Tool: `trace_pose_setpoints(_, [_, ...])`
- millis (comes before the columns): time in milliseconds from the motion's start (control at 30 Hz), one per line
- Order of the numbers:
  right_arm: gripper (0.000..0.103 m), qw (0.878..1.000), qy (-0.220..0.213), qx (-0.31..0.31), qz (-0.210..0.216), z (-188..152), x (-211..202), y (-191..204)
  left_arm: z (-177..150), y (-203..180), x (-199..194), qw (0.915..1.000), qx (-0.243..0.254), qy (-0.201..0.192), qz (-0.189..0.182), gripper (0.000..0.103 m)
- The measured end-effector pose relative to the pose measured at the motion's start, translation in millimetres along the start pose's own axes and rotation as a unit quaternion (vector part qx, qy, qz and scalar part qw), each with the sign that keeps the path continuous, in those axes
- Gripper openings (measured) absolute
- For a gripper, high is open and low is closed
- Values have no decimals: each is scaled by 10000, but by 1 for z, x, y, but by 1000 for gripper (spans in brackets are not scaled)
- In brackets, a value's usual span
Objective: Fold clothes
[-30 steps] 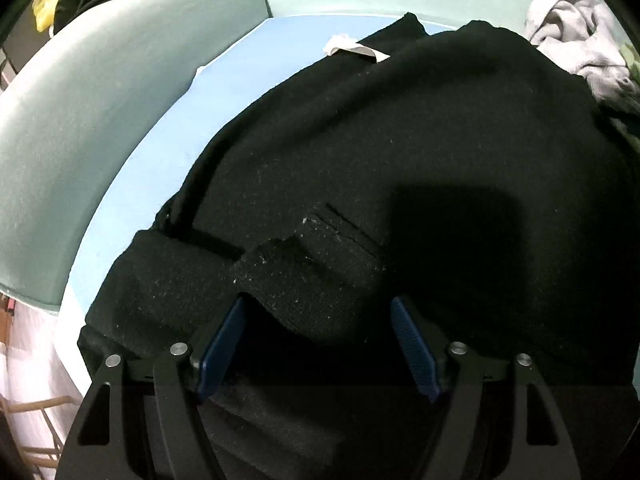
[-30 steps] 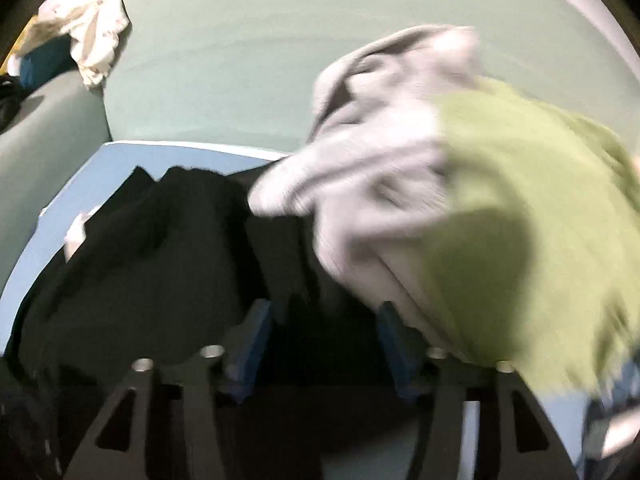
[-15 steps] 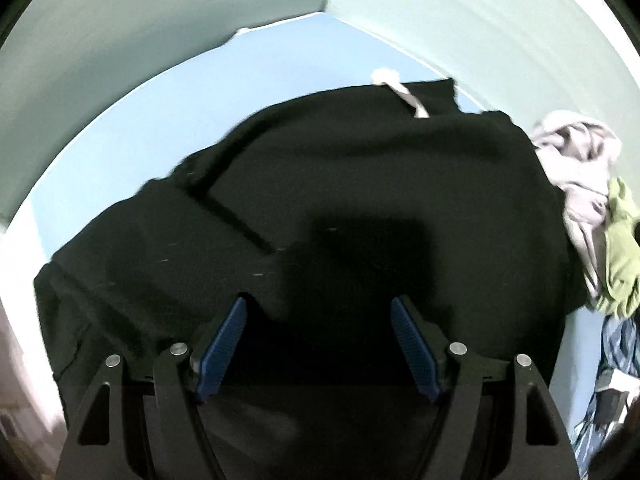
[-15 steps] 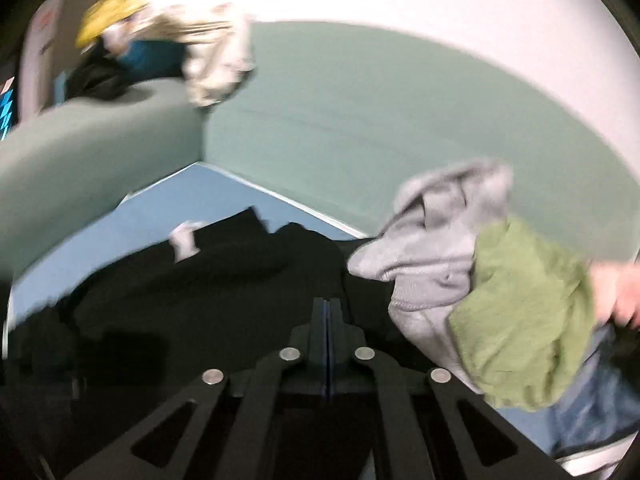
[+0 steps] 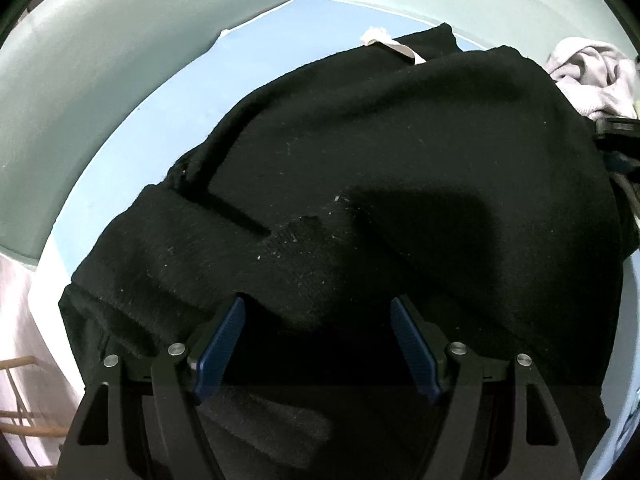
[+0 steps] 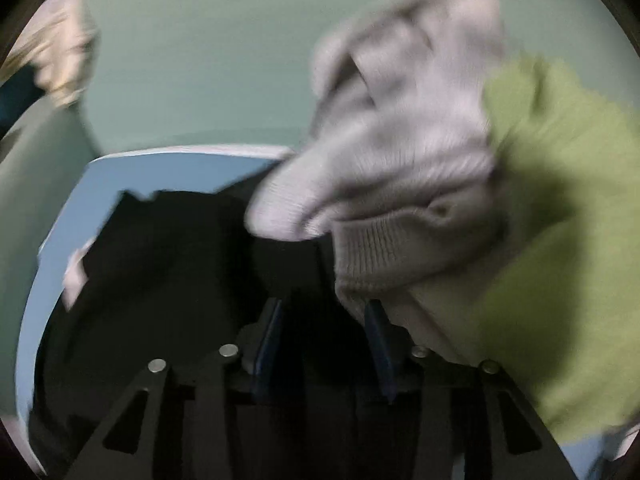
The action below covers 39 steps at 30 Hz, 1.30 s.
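1. Black knit fabric of the sweater [image 5: 400,168] is lying spread over the light blue surface [image 5: 168,120], filling the middle of the left wrist view, with a sleeve lying folded across its front toward 8 o'clock.
2. A white tag [image 5: 394,46] is showing at the sweater's far edge, toward 12 o'clock.
3. The left gripper [image 5: 318,336] is hovering at 6 o'clock with its blue pads [image 5: 222,344] spread wide apart, nothing between them, directly above the sweater's near edge.
4. The right gripper [image 6: 324,340] is sitting at 6 o'clock in its own blurred view, its jaws parted over dark cloth; whether they are touching the black sweater [image 6: 168,264] cannot be told.
5. A grey knit garment [image 6: 392,168] is lying bunched at 1 o'clock from the right gripper, overlapping the sweater's edge.
6. A green garment [image 6: 560,240] is lying against the grey one, toward 3 o'clock.
7. Pale green cushioned walls [image 5: 80,92] are bordering the blue surface from 9 to 12 o'clock.
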State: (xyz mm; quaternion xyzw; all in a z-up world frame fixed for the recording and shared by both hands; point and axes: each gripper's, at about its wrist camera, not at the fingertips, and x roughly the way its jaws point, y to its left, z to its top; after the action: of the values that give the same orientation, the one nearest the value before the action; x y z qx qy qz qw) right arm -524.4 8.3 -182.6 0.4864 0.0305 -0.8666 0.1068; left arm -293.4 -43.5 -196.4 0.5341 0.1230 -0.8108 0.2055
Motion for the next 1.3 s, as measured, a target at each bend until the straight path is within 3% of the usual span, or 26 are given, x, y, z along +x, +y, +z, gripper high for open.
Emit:
trace_pose_setpoints(33, [49, 10000, -19, 66, -39, 2, 5, 1, -1, 1, -1, 10000, 9, 4, -11, 76])
trace_pose_setpoints(67, [40, 9999, -37, 132, -78, 3, 11, 2, -2, 1, -1, 10000, 13, 7, -21, 76])
trace_pose_setpoints(100, [24, 9998, -139, 44, -159, 2, 7, 4, -4, 2, -2, 10000, 7, 8, -27, 76])
trace_pose_setpoints(167, [8, 9989, -386, -142, -220, -3, -8, 7, -6, 3, -4, 10000, -7, 1, -37, 76])
trace_pose_setpoints(267, [0, 9965, -812, -55, 186, -15, -49, -2, -11, 5, -7, 9999, -63, -19, -77, 76])
trace_pose_setpoints(367, [0, 9900, -1204, -347, 648, -34, -103, -1, -17, 9, -11, 9998, -133, -45, -125, 76])
trace_pose_setpoints(500, [3, 9899, -1136, -536, 657, -40, -127, -3, -27, 9, -16, 9998, -99, -105, -102, 76])
trace_pose_setpoints(600, [16, 9941, -671, -181, 829, -34, -108, -17, -33, 10, -20, 9999, -56, -102, -105, 76])
trace_pose_setpoints(667, [25, 9964, -429, -94, 720, -30, -82, -21, -35, 11, -22, 9999, -55, -67, -123, 76])
trace_pose_setpoints(733, [26, 9977, -318, -173, 569, -27, -59, -19, -37, 11, -23, 9999, -28, -32, -117, 76])
trace_pose_setpoints(800, [38, 9984, -252, -239, 457, -24, -38, -15, -39, 10, -24, 9999, 25, 3, -112, 76])
trace_pose_setpoints(867, [43, 9992, -140, -264, 269, -19, -16, -11, -41, 10, -26, 9999, 79, 19, -111, 76])
trace_pose_setpoints(933, [35, 9992, -119, -173, 351, -19, -3, -9, -44, 9, -28, 9998, 135, 28, -111, 76])
trace_pose_setpoints(967, [11, 9990, -116, -121, 409, -19, 3, -8, -46, 10, -29, 9998, 136, 32, -119, 76])
trace_pose_setpoints(1000, [5, 9982, -147, -53, 578, -21, 4, -7, -48, 11, -31, 9998, 137, 36, -128, 76])
trace_pose_setpoints(1167, [4, 9929, -683, -452, 859, -44, -35, 12, -57, 16, -37, 9998, 90, 36, -186, 76])
trace_pose_setpoints(1300, [4, 9820, -1560, -535, 917, -56, -106, 11, -62, 25, -43, 9993, -101, 34, -347, 76])
